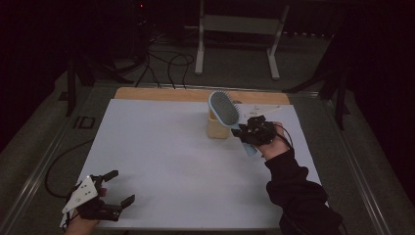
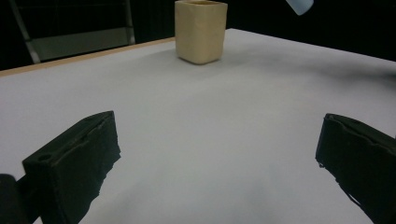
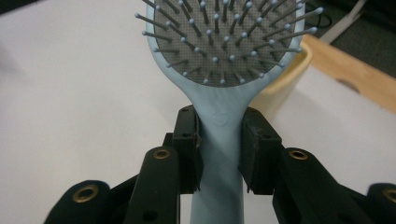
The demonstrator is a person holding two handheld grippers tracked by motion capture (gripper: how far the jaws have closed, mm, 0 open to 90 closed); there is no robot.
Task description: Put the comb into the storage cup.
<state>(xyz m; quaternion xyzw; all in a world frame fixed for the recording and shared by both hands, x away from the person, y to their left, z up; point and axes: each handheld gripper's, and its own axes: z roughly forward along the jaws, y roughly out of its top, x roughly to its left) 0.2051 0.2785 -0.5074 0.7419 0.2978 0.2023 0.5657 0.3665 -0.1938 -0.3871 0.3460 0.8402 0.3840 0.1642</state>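
Two tongs are in my hands above a white table (image 1: 161,161). My right gripper (image 1: 255,131) is clamped on the neck of a pale blue hairbrush (image 1: 225,108): in the right gripper view the two pads press the handle (image 3: 219,154) from either side, just below the oval head, whose grey cushion and ball-tipped bristles (image 3: 224,42) face the camera. Beyond the right gripper's tips, the brush head stands over a cream square cup (image 1: 217,126), which sits on the table; whether the head touches the cup's rim I cannot tell. The handle's free end sticks out behind the gripper, toward my sleeve (image 1: 298,196). My left gripper (image 1: 117,188) rests at the near left corner of the table, its jaws spread wide with only bare table surface between them. Seen along those jaws, the cream square cup (image 2: 201,30) stands well ahead and upright, far from the fingertips, near the table's wooden far edge (image 1: 161,93).
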